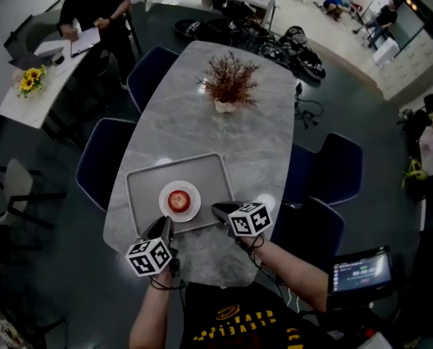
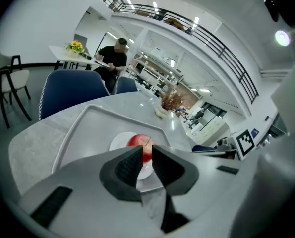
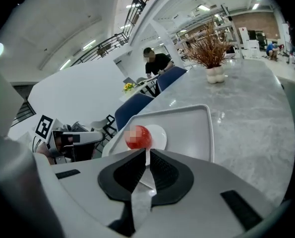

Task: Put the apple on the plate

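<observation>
A red apple [image 1: 178,201] sits on a small white plate [image 1: 191,211] in the middle of a grey tray [image 1: 143,184] on the marble table. My left gripper [image 1: 164,226] hovers at the tray's near edge, just short of the plate, its jaws shut to a thin slit with nothing between them. My right gripper [image 1: 218,209] stands at the tray's near right corner, also shut and empty. In the left gripper view the apple [image 2: 137,141] and the plate [image 2: 118,144] lie straight beyond the gripper [image 2: 147,150]. The right gripper view shows the apple [image 3: 138,137] ahead of the gripper [image 3: 147,152].
A dried plant in a white vase [image 1: 229,86] stands at the table's middle. Blue chairs [image 1: 103,158] line both long sides. A person sits at a side desk [image 1: 34,78] far left. A lit tablet screen [image 1: 359,270] is at my right.
</observation>
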{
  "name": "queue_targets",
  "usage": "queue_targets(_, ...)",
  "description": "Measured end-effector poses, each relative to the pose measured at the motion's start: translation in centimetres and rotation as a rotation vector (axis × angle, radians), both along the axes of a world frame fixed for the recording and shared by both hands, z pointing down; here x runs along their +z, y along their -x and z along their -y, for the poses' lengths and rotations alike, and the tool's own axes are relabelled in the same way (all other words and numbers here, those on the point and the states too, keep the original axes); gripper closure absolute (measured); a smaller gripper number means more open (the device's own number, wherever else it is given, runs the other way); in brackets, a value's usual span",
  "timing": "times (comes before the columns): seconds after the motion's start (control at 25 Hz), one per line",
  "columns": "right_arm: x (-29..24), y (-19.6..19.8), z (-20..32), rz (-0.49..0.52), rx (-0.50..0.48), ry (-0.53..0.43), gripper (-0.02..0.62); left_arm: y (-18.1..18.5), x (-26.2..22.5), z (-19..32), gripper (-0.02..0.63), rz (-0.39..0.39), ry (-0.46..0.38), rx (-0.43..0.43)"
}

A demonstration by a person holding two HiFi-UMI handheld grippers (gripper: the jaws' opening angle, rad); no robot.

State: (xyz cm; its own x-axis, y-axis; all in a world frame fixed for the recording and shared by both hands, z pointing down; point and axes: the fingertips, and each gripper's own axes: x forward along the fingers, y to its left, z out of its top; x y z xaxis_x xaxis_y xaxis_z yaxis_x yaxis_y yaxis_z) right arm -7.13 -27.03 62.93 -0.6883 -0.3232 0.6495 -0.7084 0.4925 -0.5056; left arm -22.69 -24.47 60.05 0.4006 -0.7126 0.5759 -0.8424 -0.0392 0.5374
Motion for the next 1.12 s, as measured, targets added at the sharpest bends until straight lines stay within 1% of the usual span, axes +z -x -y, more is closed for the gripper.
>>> queue_targets(0.04,-0.7,-0.1,-0.7,0.008,-0.018,-0.013,0.56,-0.9,-0.7,-0.5,0.551,0.01,-0.022,0.019)
queue_targets(0.12,-2.0,-0.5,-2.0,0.03,-0.049,-0.036,0.566,-2.6,-2.0,-1.6,0.602,0.023,-0.061,0.05)
queue_targets(0.16,-2.6,-0.7,-2.6,0.043,-0.06,-0.047,0.589,-3.5,-2.5,-2.1,0.604,0.025,-0.08,0.063)
queue_targets(0.32,-5.2,-1.7,-5.2,0.114,-0.09,-0.092,0.589,-7.1,-4.7,-4.4,0.604,0.026,-0.148,0.107)
queue_targets(0.44,-7.6,-3.0,-7.3,0.166,-0.106,-0.148,0.589,-10.5,-6.3,-6.3,0.604,0.024,-0.18,0.159)
queue_targets(0.6,-9.8,-5.1,-9.8,0.202,-0.091,-0.215,0.589,-14.8,-8.5,-8.5,0.604,0.034,-0.23,0.223)
queue_targets(0.76,-11.7,-7.4,-12.5,0.244,-0.062,-0.244,0.589,-18.7,-10.7,-10.3,0.604,0.036,-0.274,0.264)
queue_targets(0.92,-13.3,-9.1,-14.4,0.264,-0.048,-0.285,0.589,-21.0,-12.2,-11.8,0.604,0.055,-0.313,0.289)
queue_targets(1.12,-15.9,-10.9,-16.4,0.285,-0.029,-0.365,0.589,-23.4,-14.5,-13.5,0.604,0.107,-0.394,0.311)
